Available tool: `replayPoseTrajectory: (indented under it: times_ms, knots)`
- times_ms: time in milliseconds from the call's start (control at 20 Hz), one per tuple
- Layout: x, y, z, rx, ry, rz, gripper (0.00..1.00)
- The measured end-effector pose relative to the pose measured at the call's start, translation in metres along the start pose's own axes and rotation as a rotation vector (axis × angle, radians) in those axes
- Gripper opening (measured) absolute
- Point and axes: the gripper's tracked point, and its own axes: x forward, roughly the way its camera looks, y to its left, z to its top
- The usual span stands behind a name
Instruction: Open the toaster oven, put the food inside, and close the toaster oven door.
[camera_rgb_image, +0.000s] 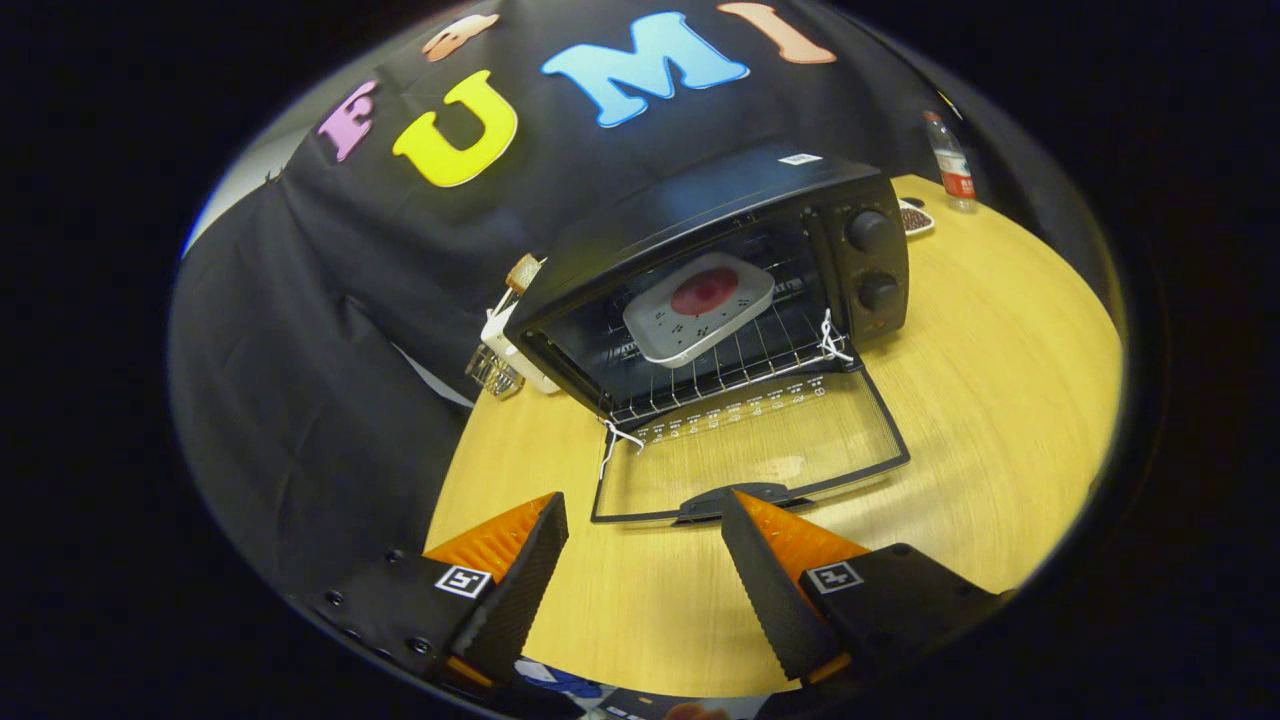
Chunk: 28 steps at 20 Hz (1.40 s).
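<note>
A black toaster oven (700, 215) stands on the round wooden table (1000, 400) with its glass door (760, 450) folded down flat toward me. On the wire rack inside lies a white plate (660, 335) carrying a red piece of food (703, 291). My gripper (645, 520) hovers over the table just short of the door's handle (735, 497). Its fingers stand wide apart with nothing between them. The right fingertip (745, 520) is close to the handle, not touching it as far as I can tell.
Two knobs (872, 260) sit on the oven's right panel. White string ties hang at the door hinges (830, 340). A white container (505, 345) and a small clear glass (492, 372) stand left of the oven. A bottle (950, 160) and small dish (915, 218) sit behind it.
</note>
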Motion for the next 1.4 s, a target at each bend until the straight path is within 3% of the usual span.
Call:
replayPoseTrajectory:
  times_ms: [100, 550, 1050, 1400]
  knots:
    - [0.002, -0.002, -0.006, -0.052, -0.008, -0.014, 0.98]
    - [0.018, -0.044, -0.039, -0.224, 0.039, -0.247, 0.99]
    - [0.046, -0.077, -0.064, -0.185, 0.174, -0.429, 0.99]
    - [0.063, -0.081, -0.075, -0.181, 0.23, -0.469, 0.99]
